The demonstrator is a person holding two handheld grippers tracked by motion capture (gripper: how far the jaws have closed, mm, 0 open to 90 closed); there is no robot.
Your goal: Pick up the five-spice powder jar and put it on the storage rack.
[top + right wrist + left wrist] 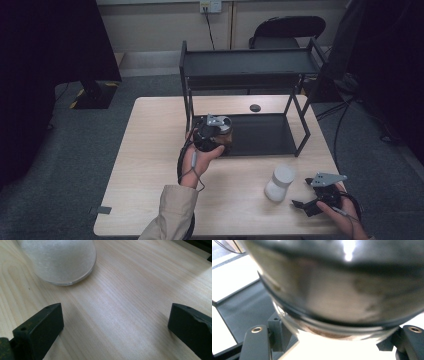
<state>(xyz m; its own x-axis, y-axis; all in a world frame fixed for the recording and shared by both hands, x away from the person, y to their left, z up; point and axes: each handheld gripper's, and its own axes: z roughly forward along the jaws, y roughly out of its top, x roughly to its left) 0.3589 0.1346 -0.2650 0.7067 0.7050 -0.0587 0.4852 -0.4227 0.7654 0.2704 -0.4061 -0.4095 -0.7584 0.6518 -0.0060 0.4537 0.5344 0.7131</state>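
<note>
- Table (150, 165) of pale wood takes up the middle of the high view, with dark carpet round it and a sleeve in beige coming in from the bottom edge.
- Left gripper (220, 131) is up off the table at the front left corner of the black rack (250, 65), its grey plate on top and its cable looping down past the wrist.
- Its 2 jaws are clamped on a brown jar (226, 136) — the jar hangs between them, just at the front edge of the rack's lower shelf (265, 135).
- In the left gripper view the brown jar (337, 290) looms very near and blurred, a dark lid band above and a glass rim below; the contents seem to be a brownish powder, though the blur leaves that uncertain. The lower shelf (244, 307) shows dark behind it.
- A small dark round object (255, 107) lies on the table at the rack's far edge, under the upper shelf.
- White jar (279, 183) stands upright on the table, well right of the brown jar and near the front edge.
- Right gripper (307, 199) rests low just right of the white jar, apart from it, jaws spread wide with bare wood between them.
- In the right gripper view the white jar (60, 262) stands ahead and left of the 2 jaws — grainy white contents behind clear glass.
</note>
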